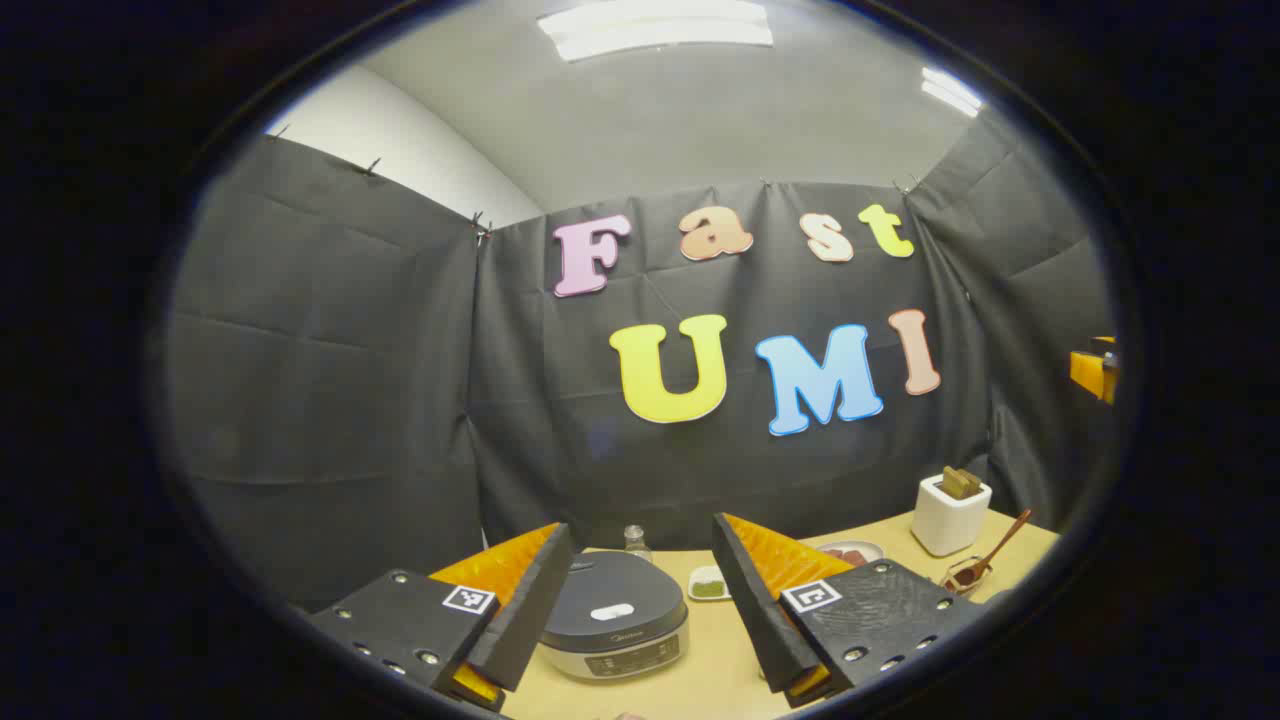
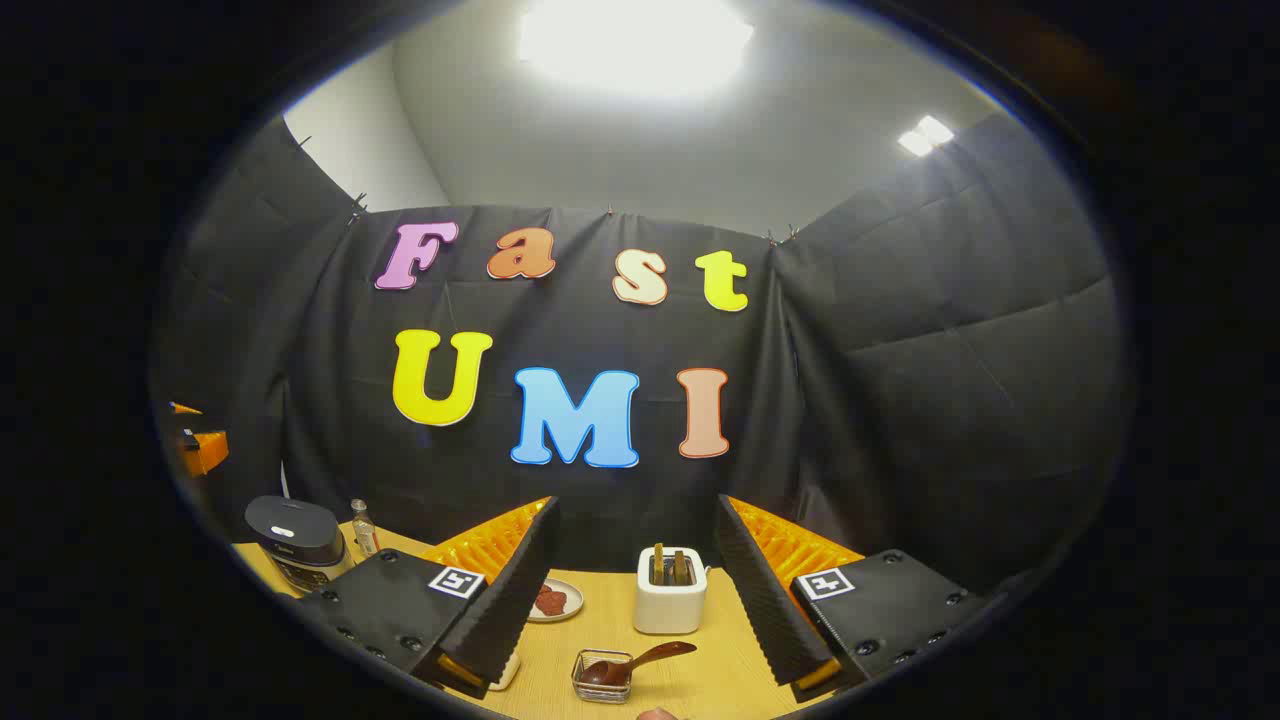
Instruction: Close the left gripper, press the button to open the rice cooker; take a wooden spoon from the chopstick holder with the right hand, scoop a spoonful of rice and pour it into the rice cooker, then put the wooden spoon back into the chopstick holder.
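In the left gripper view a grey rice cooker (image 1: 612, 615) sits with its lid down and a white button (image 1: 611, 611) on top, just ahead of and below my left gripper (image 1: 640, 545), which is open. At the right stands the white chopstick holder (image 1: 950, 515) with wooden handles in it. A wooden spoon (image 1: 990, 555) rests in a small glass bowl (image 1: 962, 577). My right gripper (image 2: 635, 520) is open above the holder (image 2: 671, 592), with the spoon (image 2: 645, 658) in the bowl (image 2: 603, 677) nearer. The rice cooker (image 2: 295, 540) sits far left.
A small dish of green stuff (image 1: 710, 583), a plate with red pieces (image 1: 850, 552) and a little bottle (image 1: 634, 540) stand on the wooden table (image 1: 720, 660). The plate (image 2: 555, 600) and the bottle (image 2: 364, 527) lie left of the holder. Black cloth walls close the back.
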The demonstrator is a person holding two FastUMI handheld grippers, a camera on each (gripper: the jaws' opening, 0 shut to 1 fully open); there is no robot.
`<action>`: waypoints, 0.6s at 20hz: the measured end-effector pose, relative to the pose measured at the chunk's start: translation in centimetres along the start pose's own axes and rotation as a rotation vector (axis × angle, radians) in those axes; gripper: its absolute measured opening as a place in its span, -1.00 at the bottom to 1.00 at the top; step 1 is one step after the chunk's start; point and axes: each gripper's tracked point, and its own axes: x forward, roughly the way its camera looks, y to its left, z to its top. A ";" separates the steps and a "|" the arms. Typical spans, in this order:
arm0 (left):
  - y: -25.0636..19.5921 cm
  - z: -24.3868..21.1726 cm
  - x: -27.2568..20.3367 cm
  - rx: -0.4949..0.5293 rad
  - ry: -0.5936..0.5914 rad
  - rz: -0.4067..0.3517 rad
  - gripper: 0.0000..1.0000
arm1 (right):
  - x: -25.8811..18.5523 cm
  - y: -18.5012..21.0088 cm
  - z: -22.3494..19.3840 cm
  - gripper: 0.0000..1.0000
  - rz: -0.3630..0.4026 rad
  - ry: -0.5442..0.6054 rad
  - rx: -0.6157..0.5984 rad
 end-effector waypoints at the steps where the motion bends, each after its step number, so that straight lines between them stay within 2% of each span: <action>1: 0.5 0.0 -0.1 0.001 0.001 0.016 0.76 | -0.1 -0.1 -0.3 0.96 -0.005 0.007 0.012; 12: 0.1 1.1 -1.3 -0.014 -0.029 0.000 0.75 | -1.1 -2.2 -1.2 0.95 -0.041 0.044 0.028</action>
